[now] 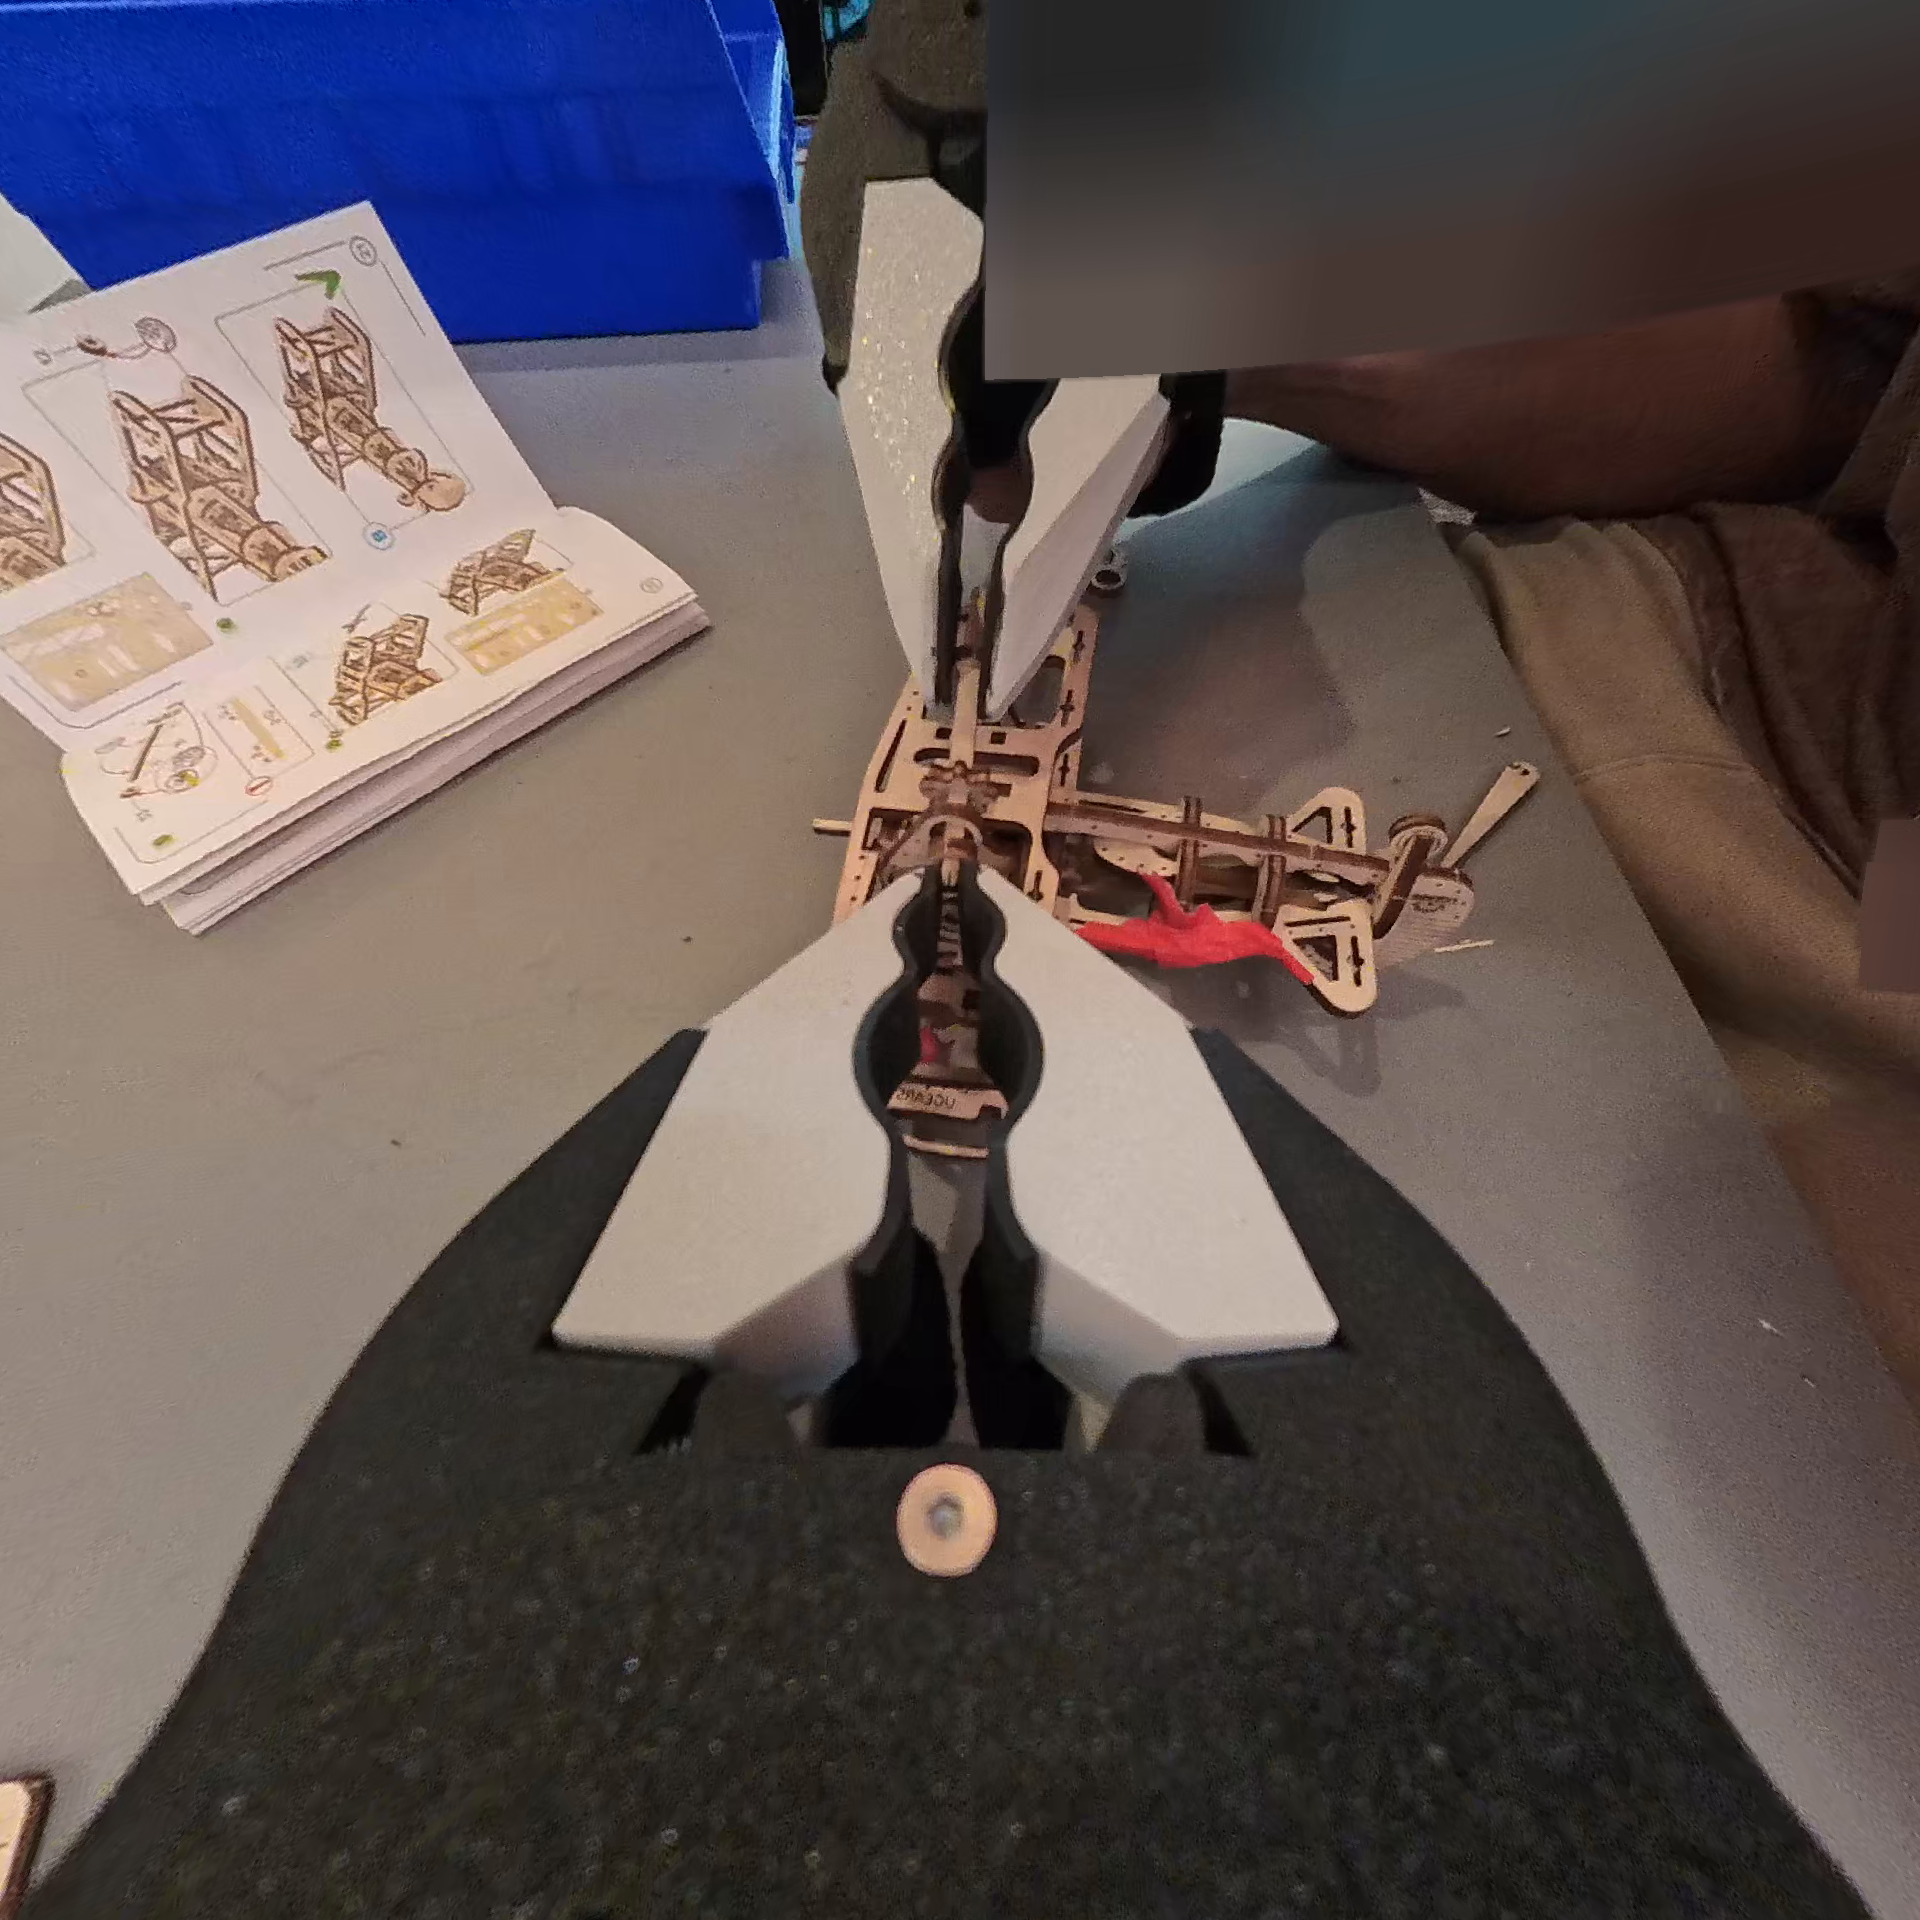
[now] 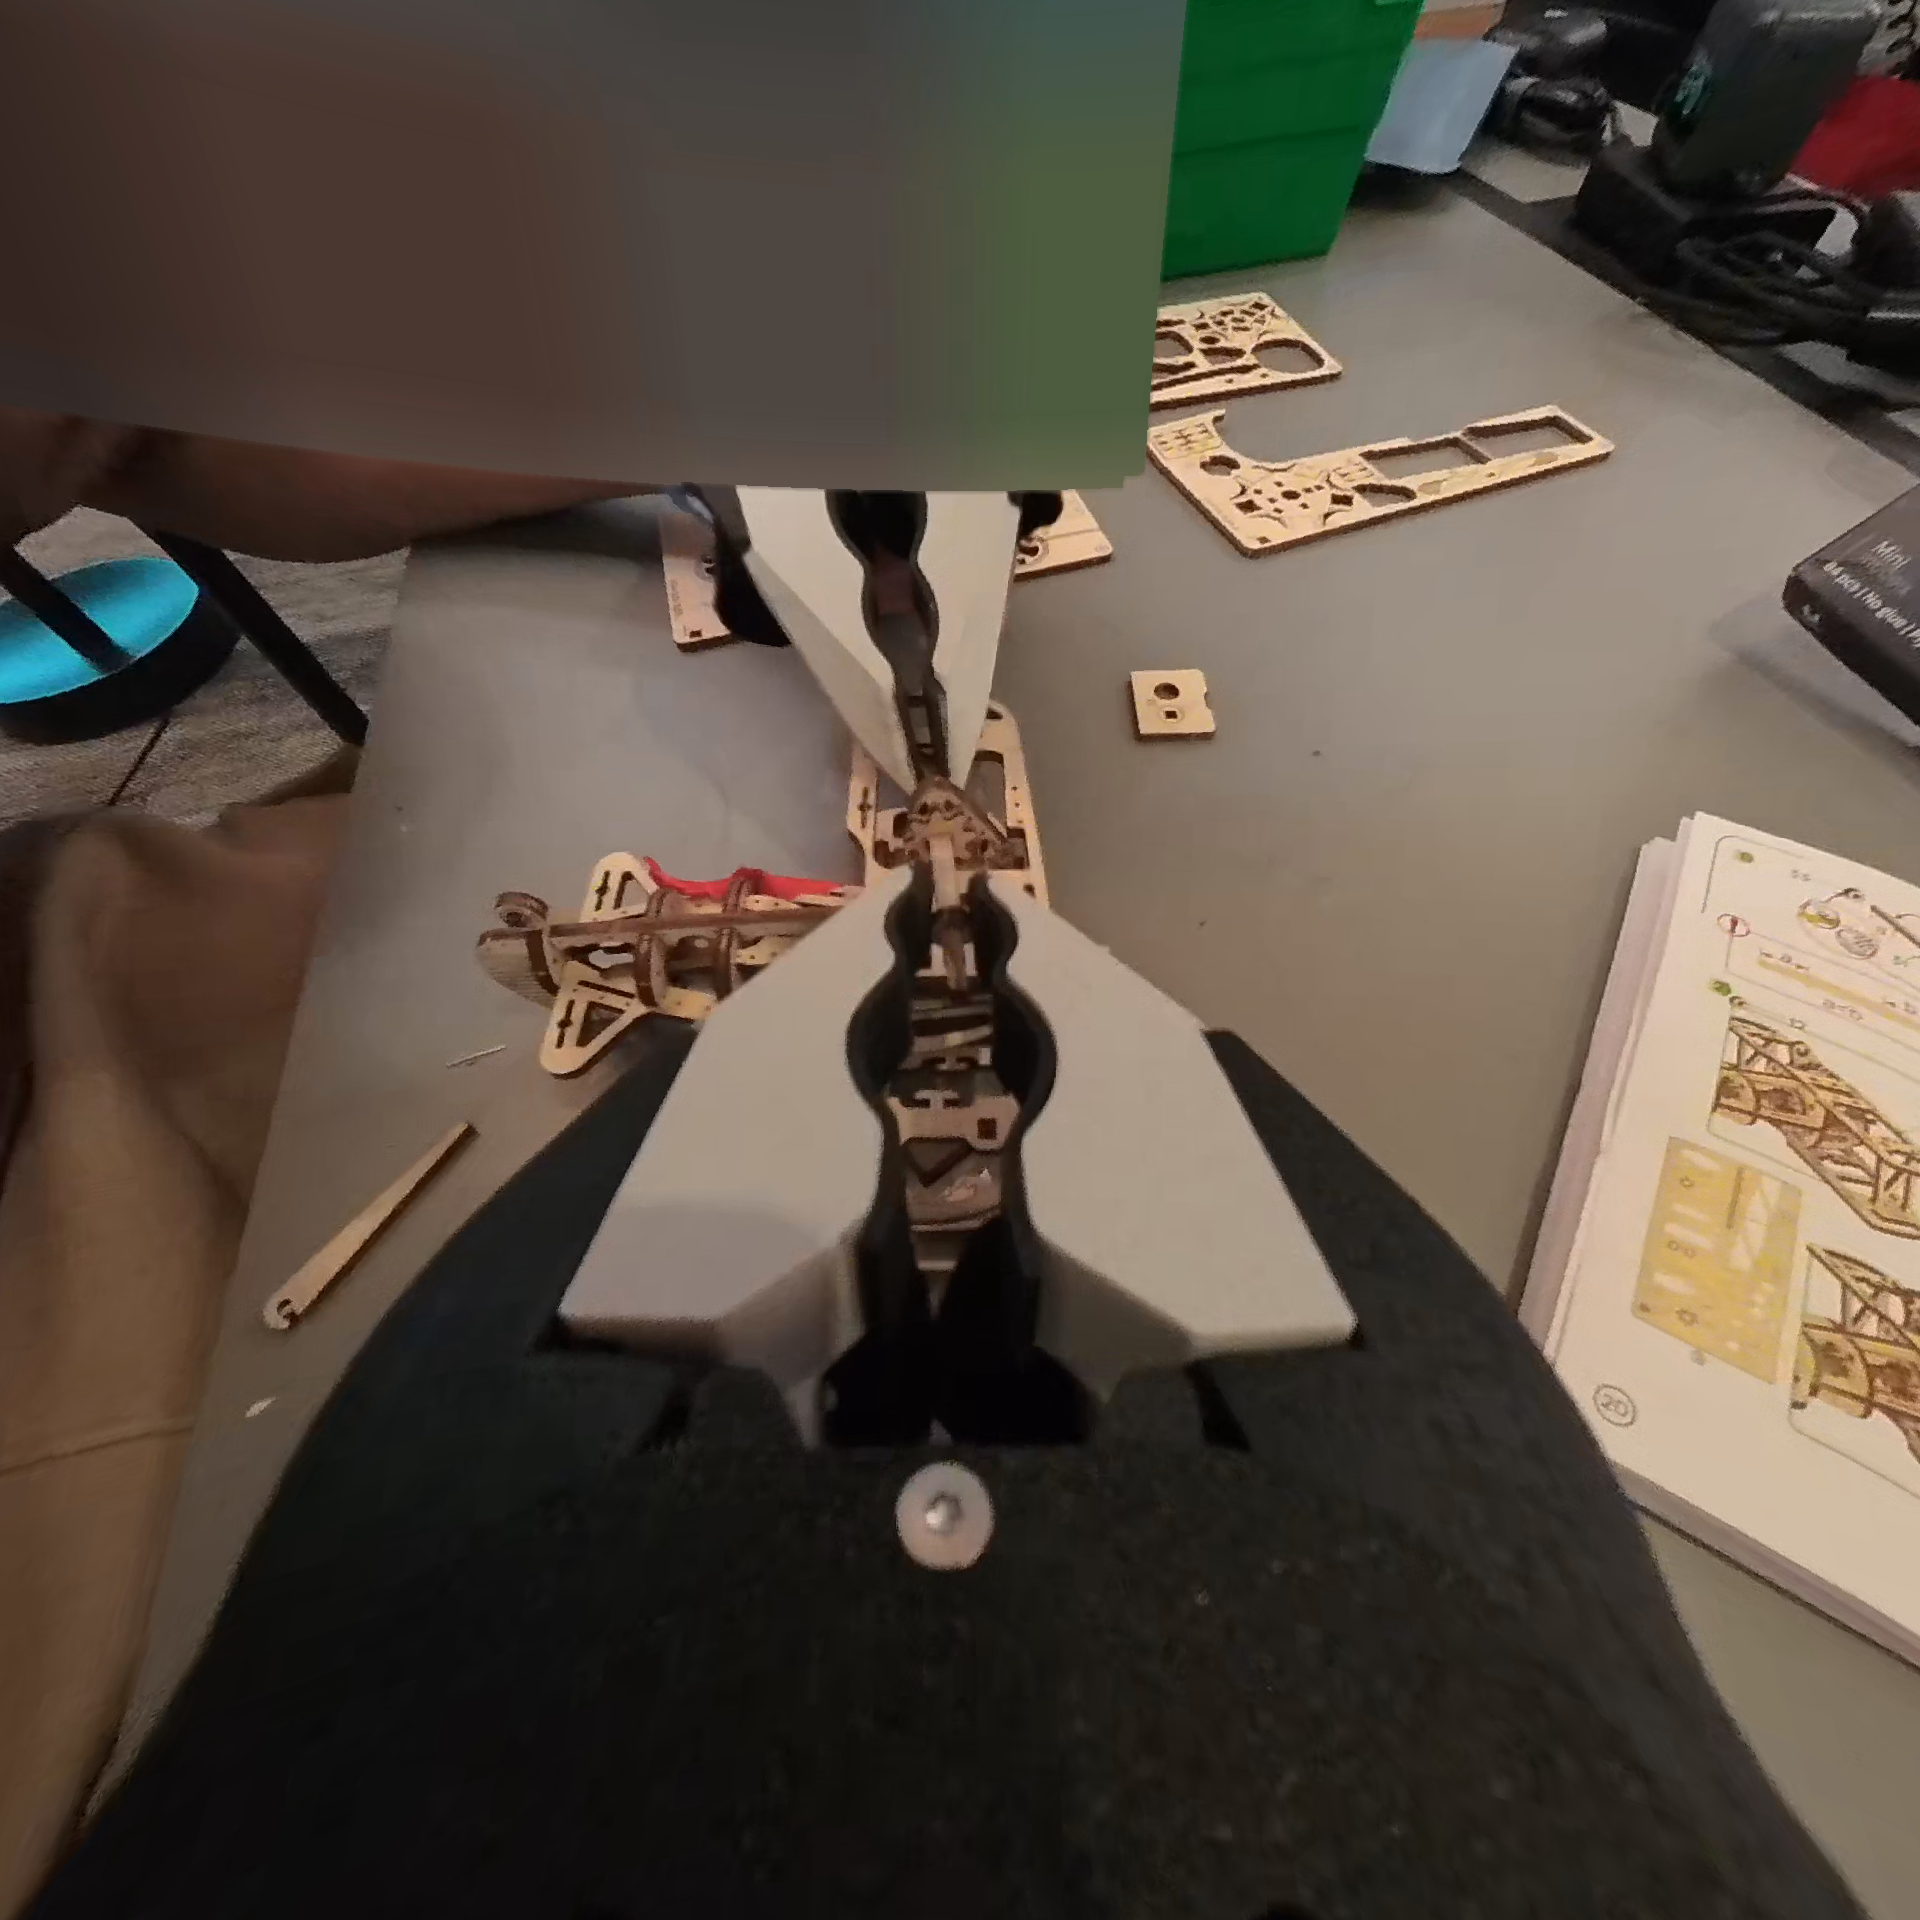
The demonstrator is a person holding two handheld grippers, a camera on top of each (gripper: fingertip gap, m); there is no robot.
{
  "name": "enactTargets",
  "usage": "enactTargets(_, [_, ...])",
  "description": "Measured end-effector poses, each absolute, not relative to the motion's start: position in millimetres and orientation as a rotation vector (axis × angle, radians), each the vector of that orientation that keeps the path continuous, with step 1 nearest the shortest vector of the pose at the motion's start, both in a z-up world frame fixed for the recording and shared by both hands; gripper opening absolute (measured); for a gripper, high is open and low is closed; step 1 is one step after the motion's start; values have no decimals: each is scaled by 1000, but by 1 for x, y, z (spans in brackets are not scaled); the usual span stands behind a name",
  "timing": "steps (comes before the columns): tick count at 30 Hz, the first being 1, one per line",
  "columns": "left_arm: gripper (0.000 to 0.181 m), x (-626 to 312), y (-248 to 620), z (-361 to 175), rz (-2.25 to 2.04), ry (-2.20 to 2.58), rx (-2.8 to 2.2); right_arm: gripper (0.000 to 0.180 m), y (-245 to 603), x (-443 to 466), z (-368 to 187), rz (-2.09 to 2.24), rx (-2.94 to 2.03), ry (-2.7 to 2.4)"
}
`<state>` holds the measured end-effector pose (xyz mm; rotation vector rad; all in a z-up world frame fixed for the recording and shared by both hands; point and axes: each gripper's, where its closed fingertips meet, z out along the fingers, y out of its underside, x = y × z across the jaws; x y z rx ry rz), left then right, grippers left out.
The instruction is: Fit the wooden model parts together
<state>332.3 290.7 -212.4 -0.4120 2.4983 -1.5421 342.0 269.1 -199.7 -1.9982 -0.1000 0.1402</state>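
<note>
Wooden model, a pale laser-cut plane with a lattice wing, slotted tail fins and a red strip tucked in its body, lies on the grey bench. Left gripper and right gripper meet it from opposite sides, each nearly closed on a thin wooden piece at the model's centre. Beside the model lies an open booklet printed with diagrams; beyond it, cut-out sheets, a black box and a blue bin.
</note>
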Motion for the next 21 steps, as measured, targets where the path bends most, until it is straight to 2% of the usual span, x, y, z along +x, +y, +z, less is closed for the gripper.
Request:
enactTargets(16, [0, 328, 291, -203, -1673, 2504, -418, 20, 271, 336, -194, 139, -1990, -162])
enactTargets(19, [0, 326, 291, -202, -1695, 2517, -409, 15, 272, 334, -202, 154, -2037, -172])
enactTargets(21, [0, 325, 291, -200, -1715, 2519, -406, 5, 274, 333, -201, 137, -2042, -180])
